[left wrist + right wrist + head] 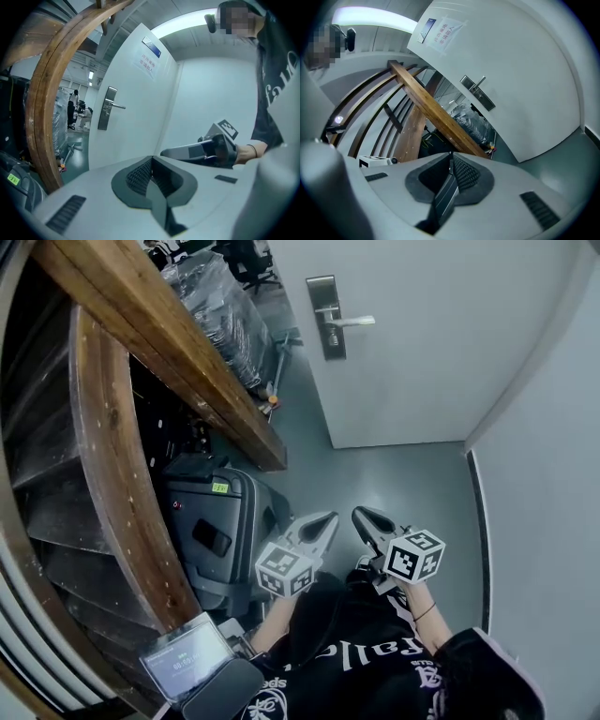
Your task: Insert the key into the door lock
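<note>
The white door [422,343] stands ahead with a steel lock plate [325,320] and a lever handle [353,322]. My left gripper [328,519] and right gripper [360,515] are held side by side low near my body, far short of the door, both with jaws together. In the left gripper view the left gripper [151,159] is shut, and the lock plate [106,108] sits at mid left. The right gripper view shows the right gripper [451,155] shut and the lock plate [480,96] above it. I see no key in any view.
A curved wooden stair beam [159,343] runs along the left. A grey suitcase [220,531] stands beside my left gripper. Wrapped goods [220,306] lie beyond the beam. A small screen device [186,652] sits at lower left. A grey wall [544,474] closes the right side.
</note>
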